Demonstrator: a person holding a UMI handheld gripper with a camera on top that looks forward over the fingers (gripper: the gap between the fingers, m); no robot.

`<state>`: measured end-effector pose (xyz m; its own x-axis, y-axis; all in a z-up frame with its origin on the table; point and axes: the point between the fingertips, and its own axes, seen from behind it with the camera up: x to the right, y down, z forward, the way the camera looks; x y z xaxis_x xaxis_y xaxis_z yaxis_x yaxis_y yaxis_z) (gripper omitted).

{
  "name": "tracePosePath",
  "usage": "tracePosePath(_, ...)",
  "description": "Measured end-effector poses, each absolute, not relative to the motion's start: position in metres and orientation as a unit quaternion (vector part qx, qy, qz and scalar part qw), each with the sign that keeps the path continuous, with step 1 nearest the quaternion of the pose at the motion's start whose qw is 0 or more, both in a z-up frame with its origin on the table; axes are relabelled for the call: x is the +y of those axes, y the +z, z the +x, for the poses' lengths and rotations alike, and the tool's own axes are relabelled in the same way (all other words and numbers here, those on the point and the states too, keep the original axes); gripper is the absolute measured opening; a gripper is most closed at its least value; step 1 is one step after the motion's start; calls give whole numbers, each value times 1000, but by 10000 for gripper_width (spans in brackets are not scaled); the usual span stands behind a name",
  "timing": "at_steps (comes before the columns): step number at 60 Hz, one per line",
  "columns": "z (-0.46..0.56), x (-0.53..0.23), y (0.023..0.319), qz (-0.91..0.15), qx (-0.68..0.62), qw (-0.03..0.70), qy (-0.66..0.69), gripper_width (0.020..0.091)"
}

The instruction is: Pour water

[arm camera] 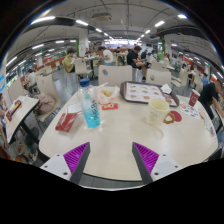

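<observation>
A clear plastic water bottle [91, 108] with a blue tint stands upright on the round pale table [115, 135], beyond my left finger. A white cup [155, 111] stands beyond my right finger, to the right of the bottle. My gripper [112, 162] hovers over the near edge of the table, open, its purple pads [75, 156] wide apart and nothing between them.
A tray [147, 93] lies at the table's far side, with a dark can [193, 99] to its right. Red packets [67, 122] lie left of the bottle, and a plate of food [107, 93] sits behind it. Chairs and seated people surround the table.
</observation>
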<state>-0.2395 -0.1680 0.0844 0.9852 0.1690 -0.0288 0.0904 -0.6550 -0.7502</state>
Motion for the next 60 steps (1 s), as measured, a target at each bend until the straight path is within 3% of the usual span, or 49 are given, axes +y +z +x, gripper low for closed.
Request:
tracePosePath(13,-329,-82,100,-867,-63,488,78,854)
tracePosePath(22,-346,-26,90,-854,-33,515,69,832)
tracePosePath(27,-349,-6,82,-850,-32,523,55,746)
tracePosePath(33,-353,6,73,-846,-38,530,49,560)
tracePosePath(46,-348,12,75,-838,-47,543,37,396)
tracePosePath(53,-345,14,85,-836,-54,545,29,380)
tracePosePath(60,-342,20,124,-822,-32,562,80,381)
